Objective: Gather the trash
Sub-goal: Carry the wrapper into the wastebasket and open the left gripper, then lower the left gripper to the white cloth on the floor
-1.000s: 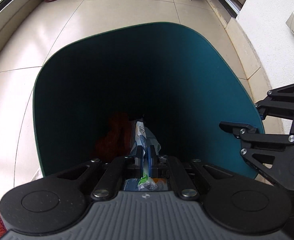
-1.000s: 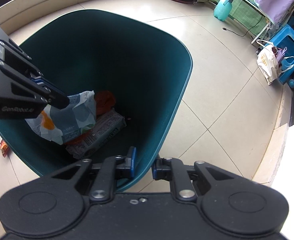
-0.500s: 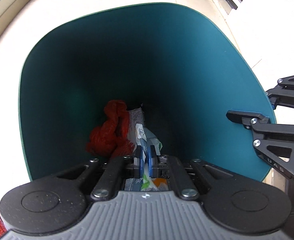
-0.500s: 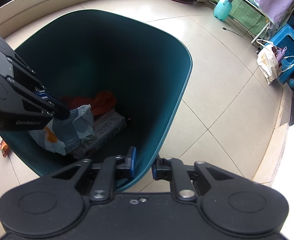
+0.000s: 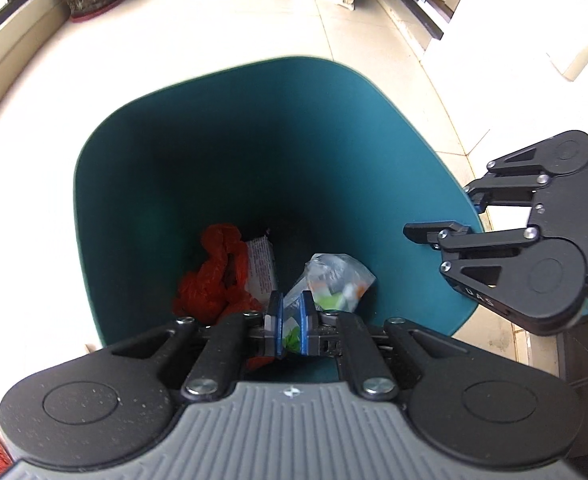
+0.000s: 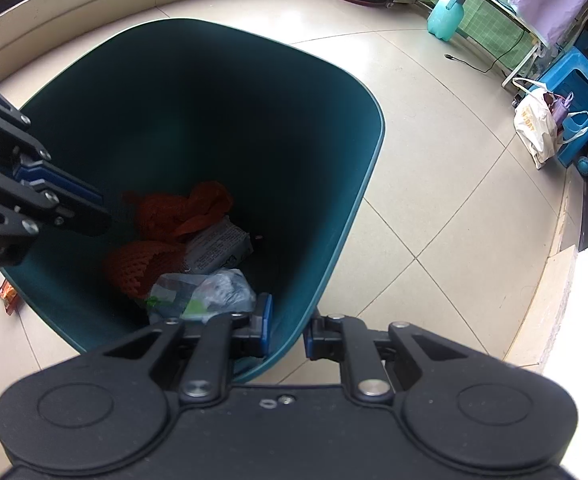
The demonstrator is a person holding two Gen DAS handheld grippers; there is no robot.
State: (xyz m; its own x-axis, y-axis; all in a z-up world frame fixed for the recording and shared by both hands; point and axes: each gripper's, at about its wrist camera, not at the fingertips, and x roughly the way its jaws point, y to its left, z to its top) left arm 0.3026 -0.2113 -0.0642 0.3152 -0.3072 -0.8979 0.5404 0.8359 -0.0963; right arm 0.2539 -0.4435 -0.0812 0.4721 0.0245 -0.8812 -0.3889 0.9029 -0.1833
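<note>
Teal bin point(image 6: 358, 216) rim in right hand-held gripper point(image 6: 287, 330)

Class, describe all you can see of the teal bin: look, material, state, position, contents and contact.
The bin is dark teal, smooth like plastic, with a rounded-square rim, open and lidless. It stands on pale floor tiles. Inside lie an orange net, a printed wrapper and a clear bag. The right tool clamps its near wall.

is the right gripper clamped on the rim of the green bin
Yes. In the right wrist view the right gripper has one finger inside and one outside the teal bin's wall, pinching its near rim.
</note>
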